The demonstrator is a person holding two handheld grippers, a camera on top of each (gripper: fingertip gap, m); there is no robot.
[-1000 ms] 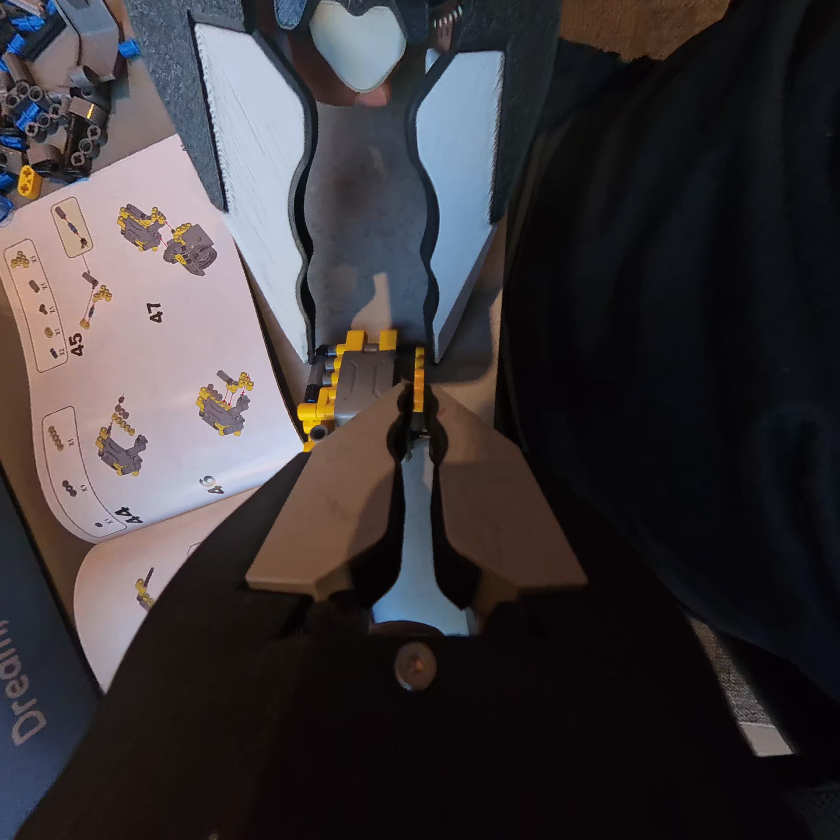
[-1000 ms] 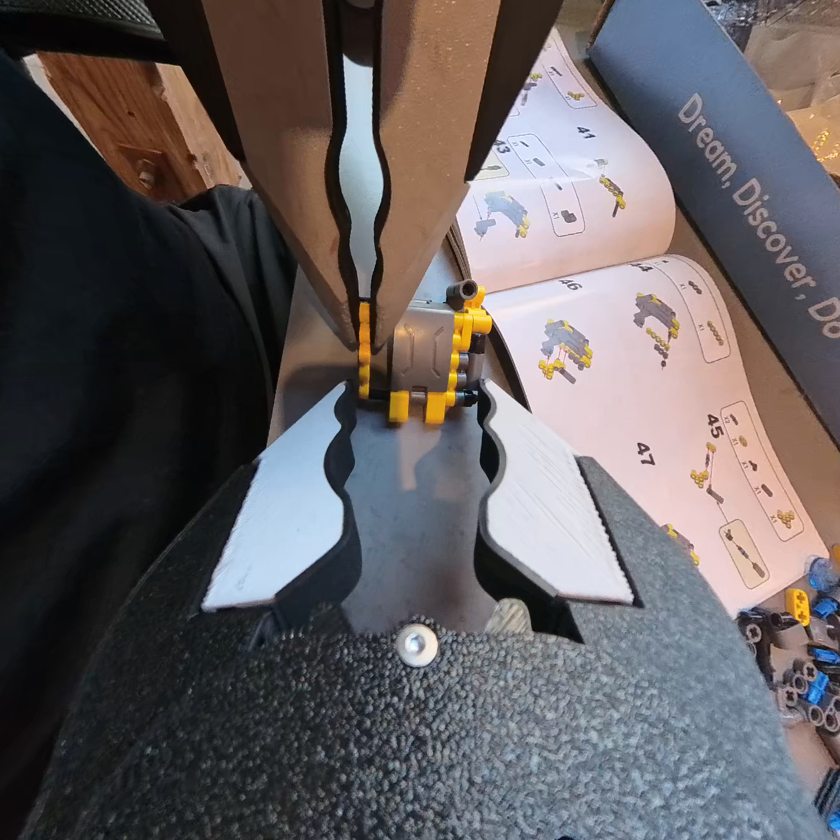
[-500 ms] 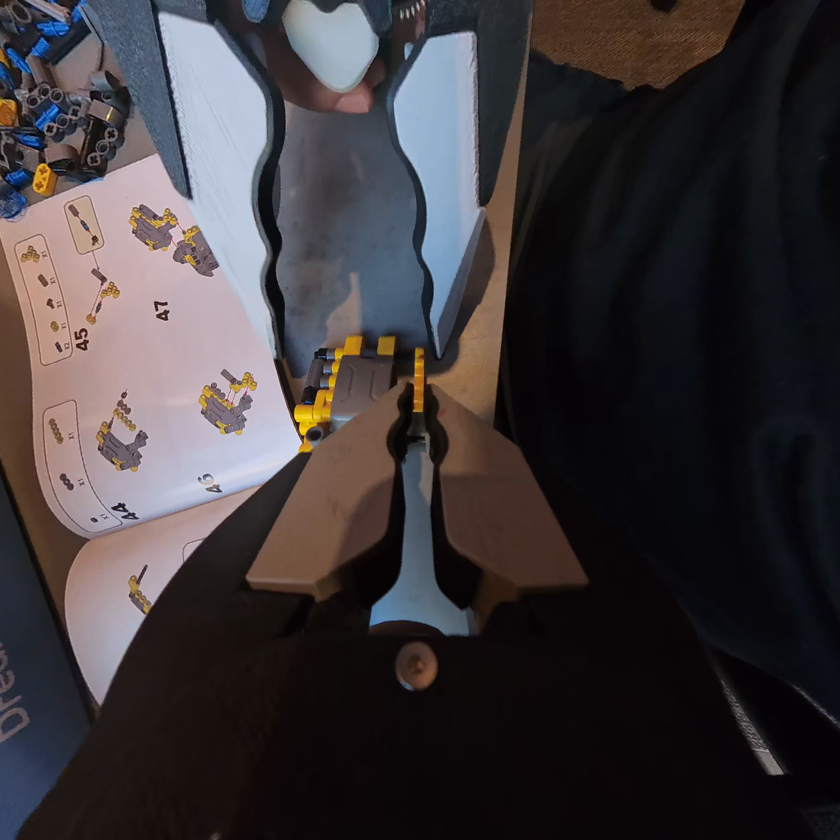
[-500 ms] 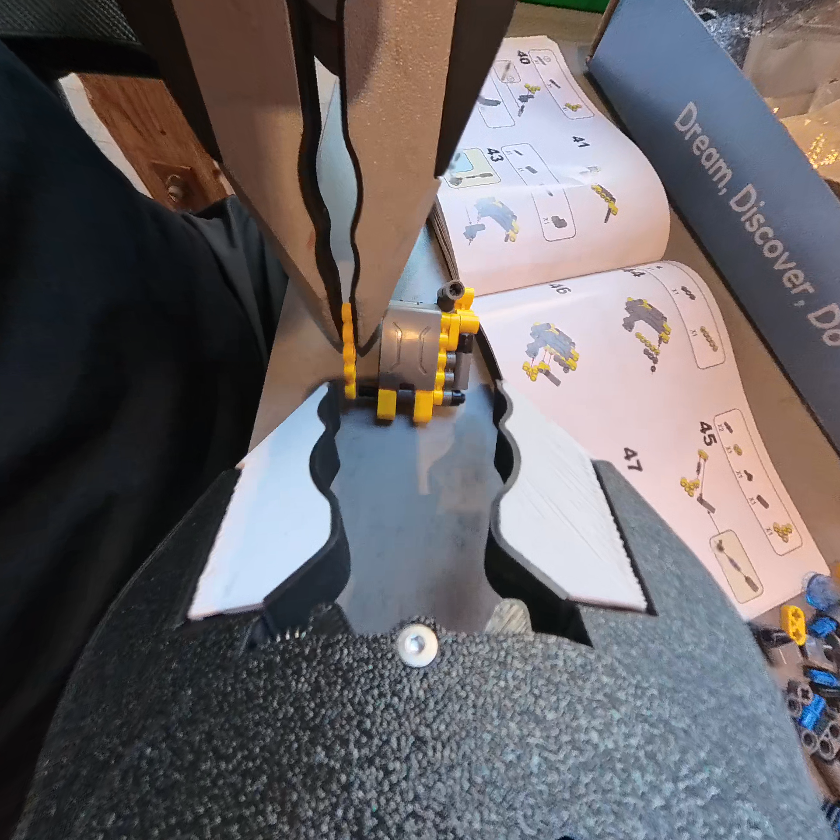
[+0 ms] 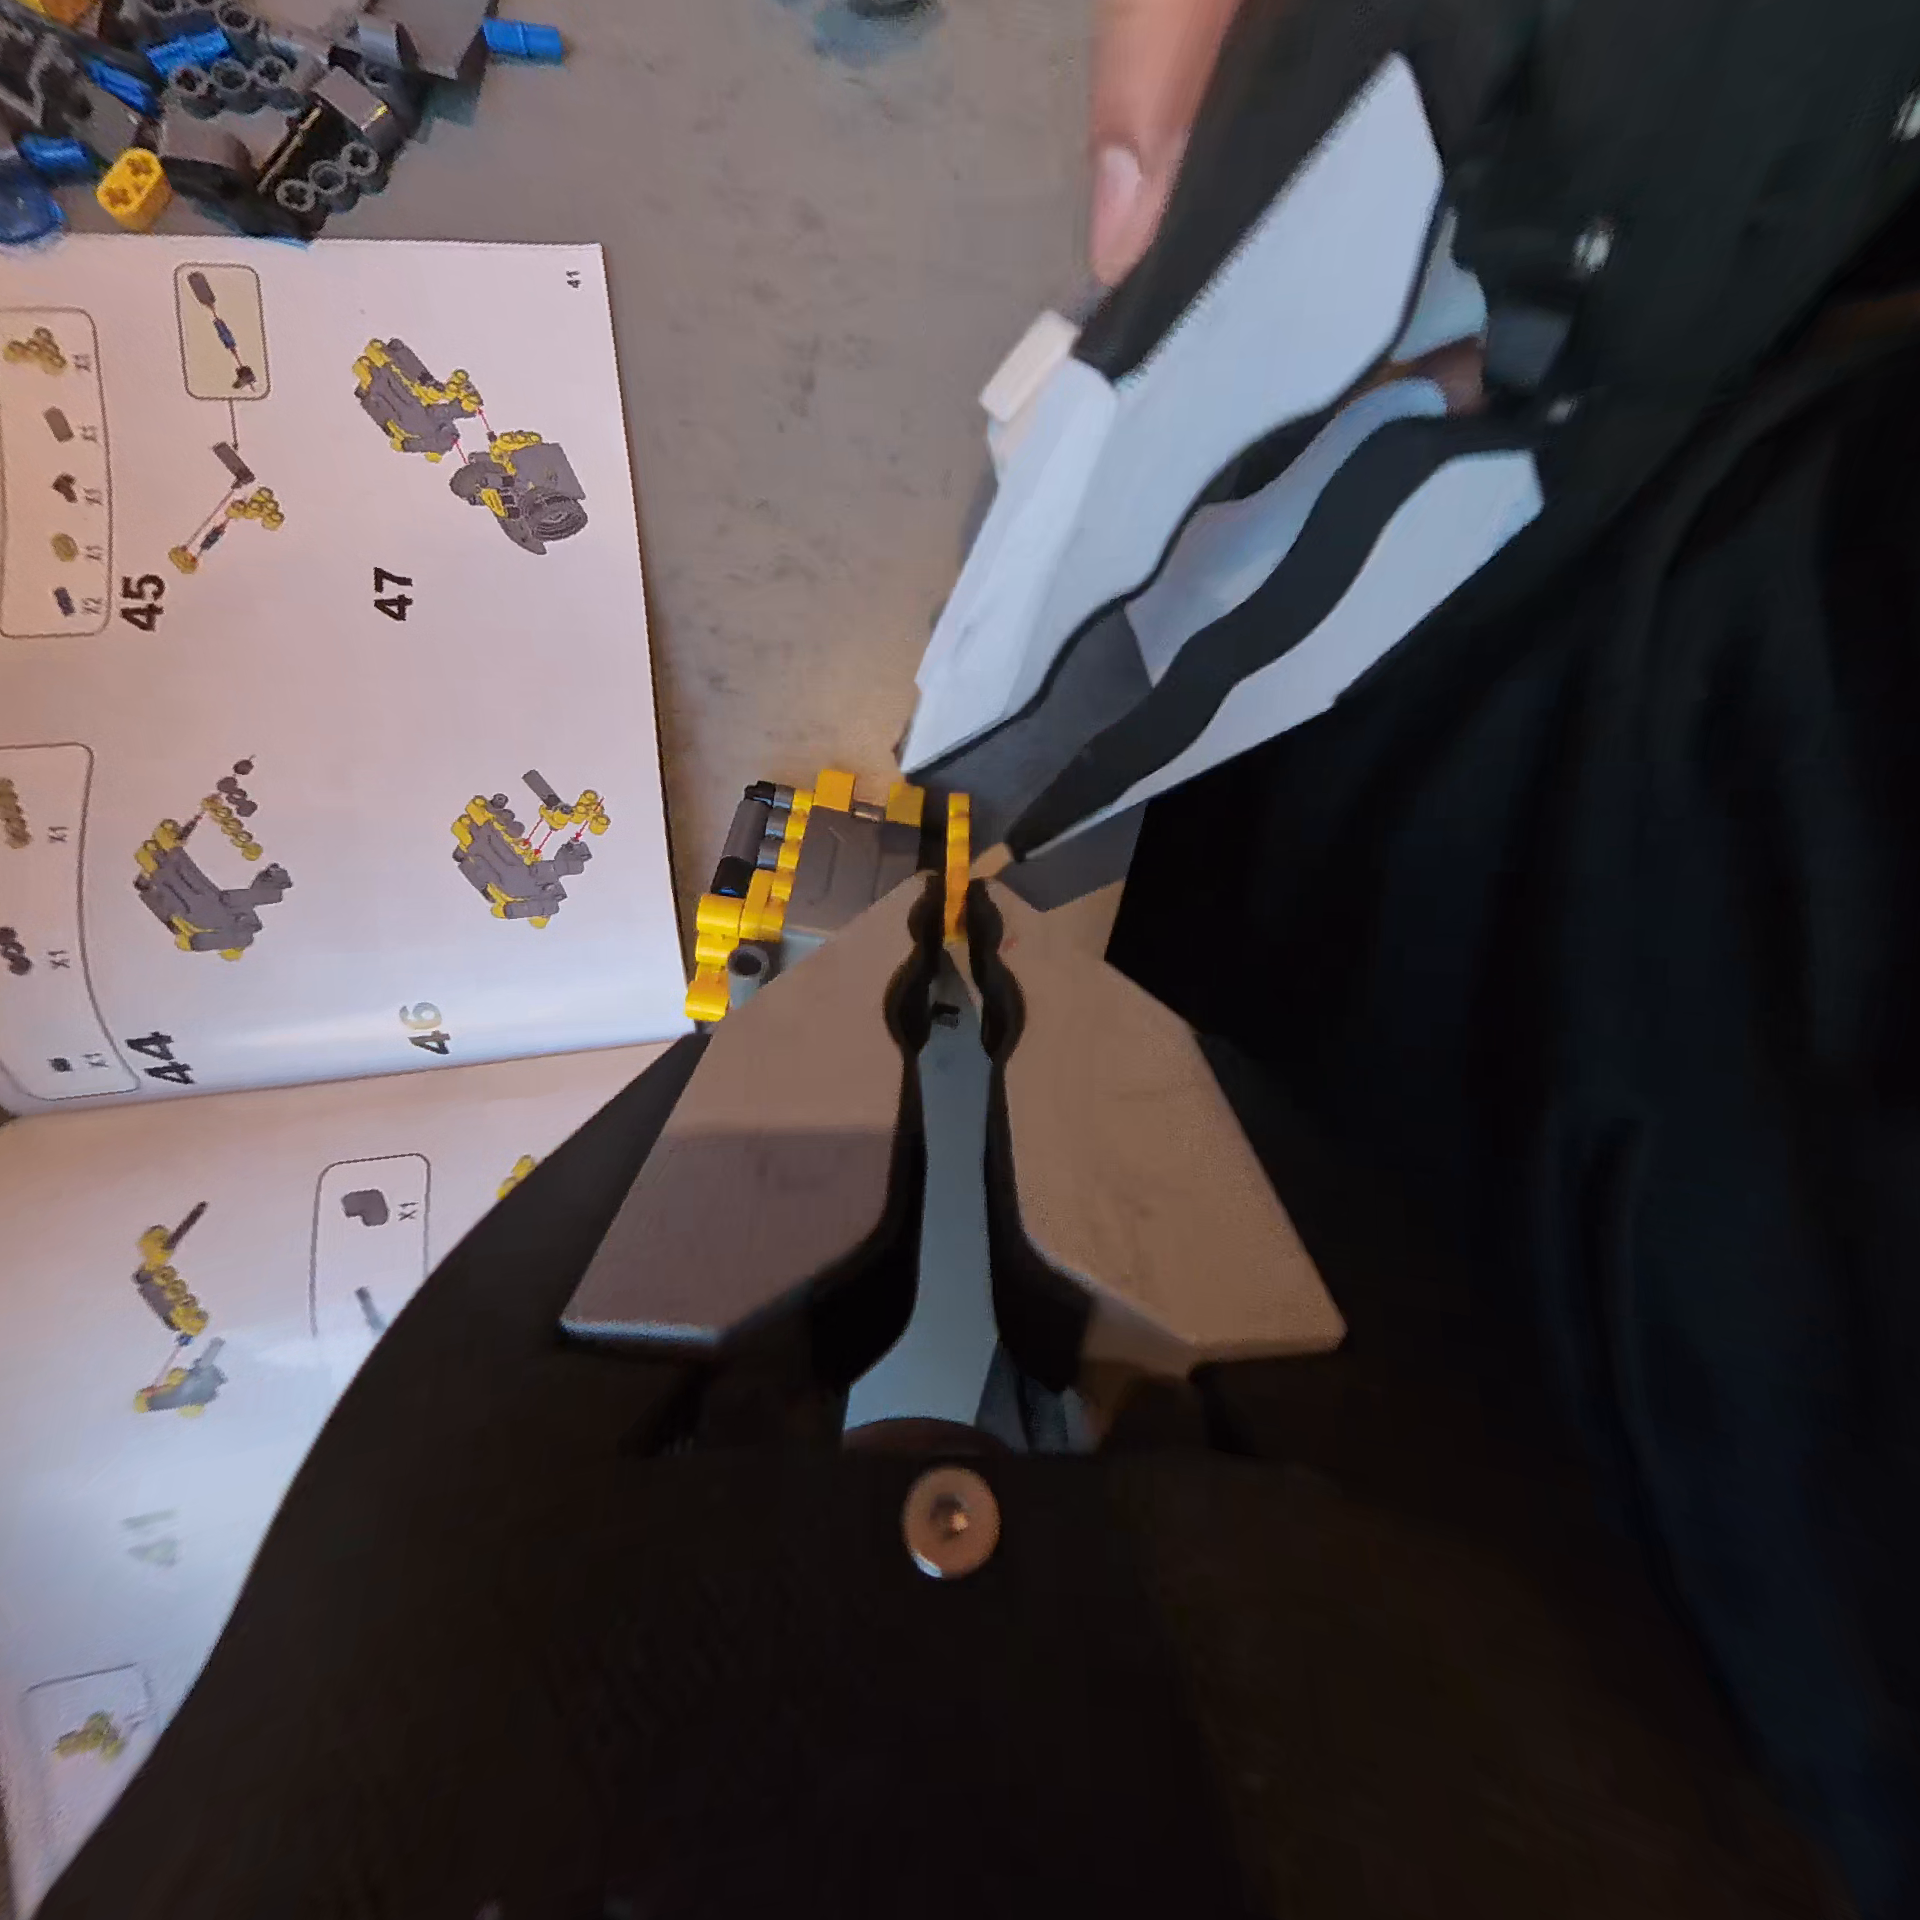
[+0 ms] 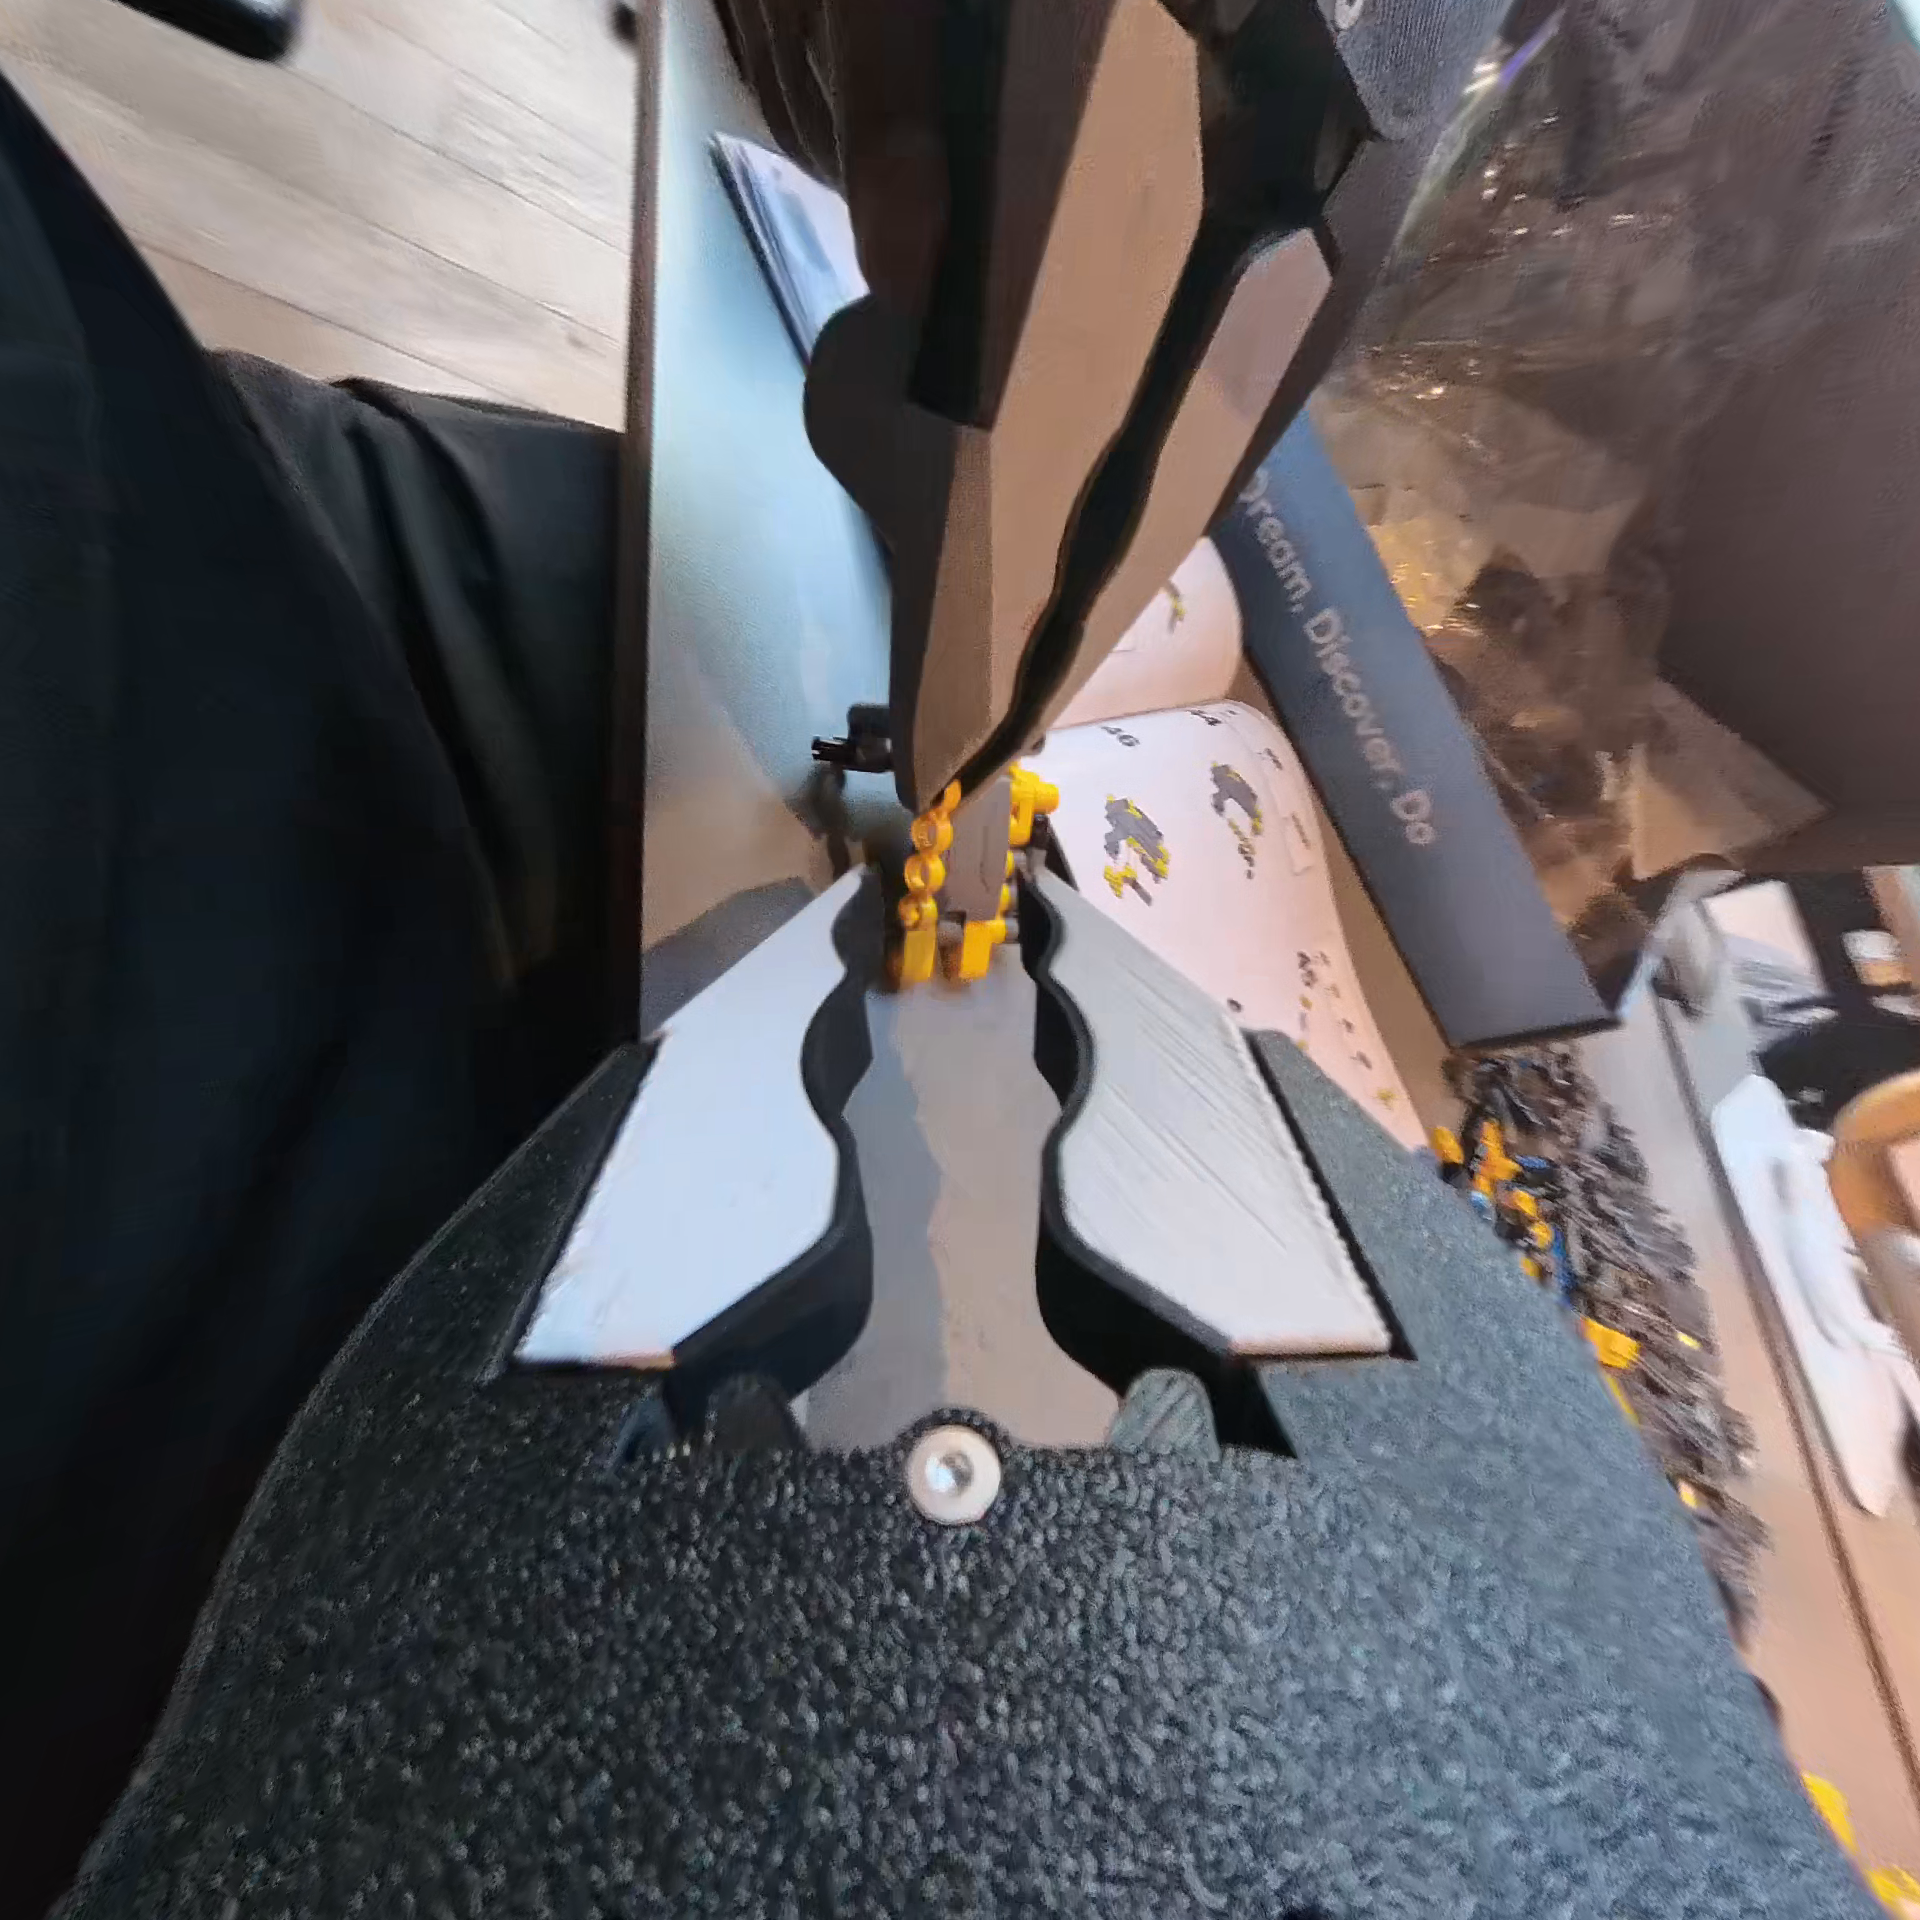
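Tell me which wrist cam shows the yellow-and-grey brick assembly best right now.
Left wrist view. The brick assembly shows its grey panel and yellow rim in sharp focus, with the left gripper shut on its yellow edge. The right wrist view shows it edge-on, blurred and narrow, at the tips of the open right gripper.

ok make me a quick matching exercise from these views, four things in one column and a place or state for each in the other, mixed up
Things
1. left gripper
2. right gripper
3. instruction booklet
4. loose bricks

Place or state
A. lying open on the table
B. open, either side of the assembly
C. heaped beyond the booklet
D. shut on the yellow and grey brick assembly

Pairs: 1-D, 2-B, 3-A, 4-C
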